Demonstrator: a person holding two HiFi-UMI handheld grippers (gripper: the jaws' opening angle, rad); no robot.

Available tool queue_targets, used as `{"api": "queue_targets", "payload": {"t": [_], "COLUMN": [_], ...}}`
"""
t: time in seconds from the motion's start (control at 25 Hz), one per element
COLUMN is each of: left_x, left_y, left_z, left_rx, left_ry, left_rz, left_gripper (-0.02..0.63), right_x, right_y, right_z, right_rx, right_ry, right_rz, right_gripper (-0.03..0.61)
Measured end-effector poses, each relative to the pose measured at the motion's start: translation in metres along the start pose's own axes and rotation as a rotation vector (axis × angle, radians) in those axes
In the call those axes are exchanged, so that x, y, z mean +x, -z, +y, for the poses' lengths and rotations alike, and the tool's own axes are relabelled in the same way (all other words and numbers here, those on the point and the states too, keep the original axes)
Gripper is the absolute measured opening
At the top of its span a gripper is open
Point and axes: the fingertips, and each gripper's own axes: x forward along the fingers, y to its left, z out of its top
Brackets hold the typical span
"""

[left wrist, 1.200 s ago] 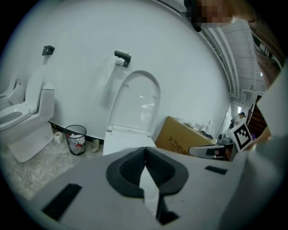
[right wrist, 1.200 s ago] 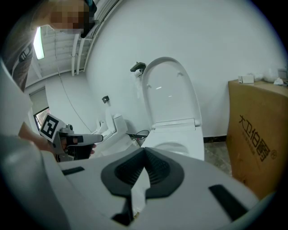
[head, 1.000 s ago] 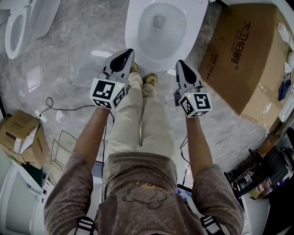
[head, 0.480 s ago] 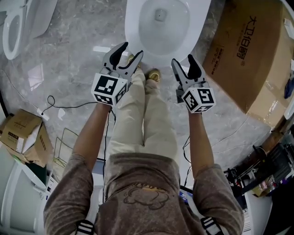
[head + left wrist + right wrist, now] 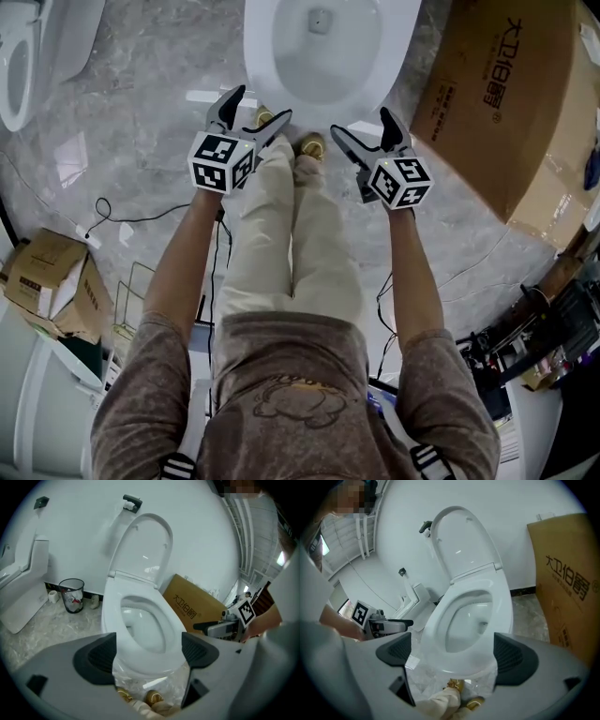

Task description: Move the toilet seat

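Presently in hand: approach phase. Both grippers are held before the front of the toilet and nothing is gripped yet.
Toilet seat (image 5: 323, 112): top centre of the head view. It appears to lie flat on the bowl, with its front edge towards the person.
Lid (image 5: 147, 545): raised, standing upright against the wall behind the bowl, upper centre of the left gripper view.
Left gripper (image 5: 261, 105): jaws have just been opening and stand wide apart. It sits just short of the seat's front left. The seat front shows in the gap but no pad touches it.
Right gripper (image 5: 361, 122): jaws likewise have just been opening and are spread wide at the seat's front right. Nothing is pressed between them.
Plastic film (image 5: 426, 677): wraps the bowl front below the seat.
Cardboard box (image 5: 497, 103): upper right of the head view, near the toilet's side.
Next move, as judged: bring one or both open grippers onto the seat's front edge, get a jaw under the rim, close, then lift.
Risk, as judged: the glossy rim may slip, and the film could catch in a jaw.
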Motion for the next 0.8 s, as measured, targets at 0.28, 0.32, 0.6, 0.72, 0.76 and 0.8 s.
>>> {"api": "queue_targets", "payload": {"t": [0.28,0.32,0.6,0.72,0.76,0.8], "left_x": [0.019,0.022,0.034,0.039,0.040,0.041], "left_y": [0.040,0.045,0.069,0.073,0.074,0.075], "left_z": [0.010,0.010,0.011,0.009,0.009,0.008], "left_rx": [0.001,-0.002,0.016,0.025,0.025,0.025], "left_ry": [0.004,0.007,0.009,0.021,0.025,0.029], "left_rz": [0.111,0.122,0.173,0.184,0.187,0.190], "left_gripper": [0.426,0.426,0.425,0.425,0.425,0.425], "right_x": [0.010,0.012,0.030,0.033,0.033,0.034], "right_y": [0.033,0.038,0.064,0.065,0.065,0.065], "right_z": [-0.025,-0.027,-0.029,-0.028,-0.027,-0.027], "right_rx": [0.082,0.078,0.089,0.097,0.098,0.100], "right_ry": [0.033,0.036,0.010,0.000,0.000,0.001], "right_rz": [0.063,0.077,0.144,0.137,0.134,0.132], "right_gripper": [0.541,0.541,0.541,0.540,0.540,0.540]}}
